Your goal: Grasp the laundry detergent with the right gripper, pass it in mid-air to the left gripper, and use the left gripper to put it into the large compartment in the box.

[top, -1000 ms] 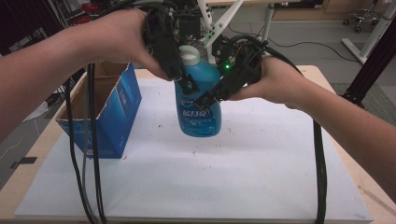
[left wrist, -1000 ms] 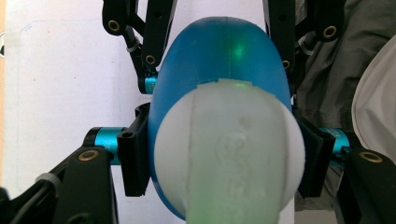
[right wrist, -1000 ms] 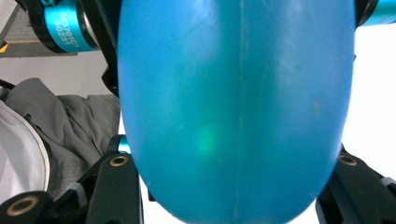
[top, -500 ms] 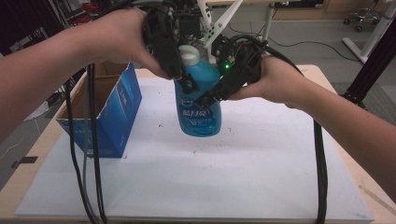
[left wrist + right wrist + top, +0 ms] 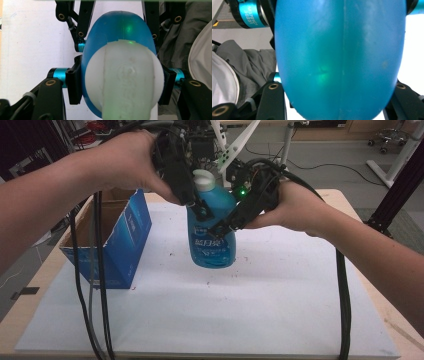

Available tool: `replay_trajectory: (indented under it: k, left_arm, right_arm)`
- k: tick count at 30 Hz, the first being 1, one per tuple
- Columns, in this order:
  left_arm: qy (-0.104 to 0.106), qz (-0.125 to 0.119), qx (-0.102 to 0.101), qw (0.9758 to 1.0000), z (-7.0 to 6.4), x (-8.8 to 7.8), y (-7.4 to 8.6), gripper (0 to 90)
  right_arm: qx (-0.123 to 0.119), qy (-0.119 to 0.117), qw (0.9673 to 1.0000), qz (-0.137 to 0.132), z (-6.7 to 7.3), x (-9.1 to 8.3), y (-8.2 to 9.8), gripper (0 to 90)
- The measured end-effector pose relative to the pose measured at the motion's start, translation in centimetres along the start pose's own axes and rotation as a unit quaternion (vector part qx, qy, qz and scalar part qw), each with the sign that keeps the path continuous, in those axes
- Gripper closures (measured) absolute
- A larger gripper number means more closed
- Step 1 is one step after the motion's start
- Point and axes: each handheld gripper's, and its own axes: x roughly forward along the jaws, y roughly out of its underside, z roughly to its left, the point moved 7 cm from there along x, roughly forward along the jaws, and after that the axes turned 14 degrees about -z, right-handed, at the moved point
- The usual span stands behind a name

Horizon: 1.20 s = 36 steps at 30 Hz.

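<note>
Well inboard, blue bottle (image 5: 212,227) between jaws

The blue bottle (image 5: 212,235) carries a white label, its print too blurred to read.

I see a wooden table (image 5: 361,215) w/ a white sheet (image 5: 260,310) covering most of its top. 1 open blue cardboard box (image 5: 120,242) sits on the sheet's left part. Can't tell if the blue bottle (image 5: 212,227) touches the sheet.
</note>
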Motion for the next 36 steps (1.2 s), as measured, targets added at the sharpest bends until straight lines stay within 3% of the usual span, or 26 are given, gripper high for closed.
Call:
replay_trajectory:
  k: [5, 9, 11, 21, 29, 32, 36]
  left_arm:
    - [-0.004, 0.006, -0.005, 1.0000, 0.1, 0.3, 0.6, 38.0]
    - [-0.006, 0.009, -0.009, 0.9999, 0.2, 0.2, 0.9, 38.0]
    - [-0.007, 0.011, -0.013, 0.9998, 0.2, 0.1, 1.0, 38.0]
    - [-0.030, 0.011, -0.041, 0.9986, 0.5, -0.1, 1.8, 38.0]
    - [-0.053, 0.008, -0.086, 0.9948, 1.1, -1.5, 2.5, 37.9]
    - [-0.069, -0.001, -0.105, 0.9921, 1.3, -2.6, 2.6, 37.9]
    - [-0.094, -0.014, -0.132, 0.9866, 1.6, -4.5, 2.9, 37.9]
  right_arm:
    - [0.013, -0.007, 0.9999, 0.001, 0.1, 0.1, 0.1, 22.7]
    - [0.024, -0.011, 0.9996, 0.015, 0.1, -0.1, 0.9, 21.6]
    - [0.032, -0.002, 0.9992, 0.021, -0.1, -0.3, 1.4, 13.7]
    - [0.058, 0.054, 0.9948, 0.064, -1.6, -3.0, 4.9, 13.2]
    - [0.085, 0.103, 0.9823, 0.132, -2.5, -5.4, 9.2, 13.1]
    - [0.096, 0.121, 0.9772, 0.146, -2.6, -6.3, 10.5, 13.2]
    - [0.108, 0.137, 0.9727, 0.154, -2.7, -7.4, 11.9, 13.2]
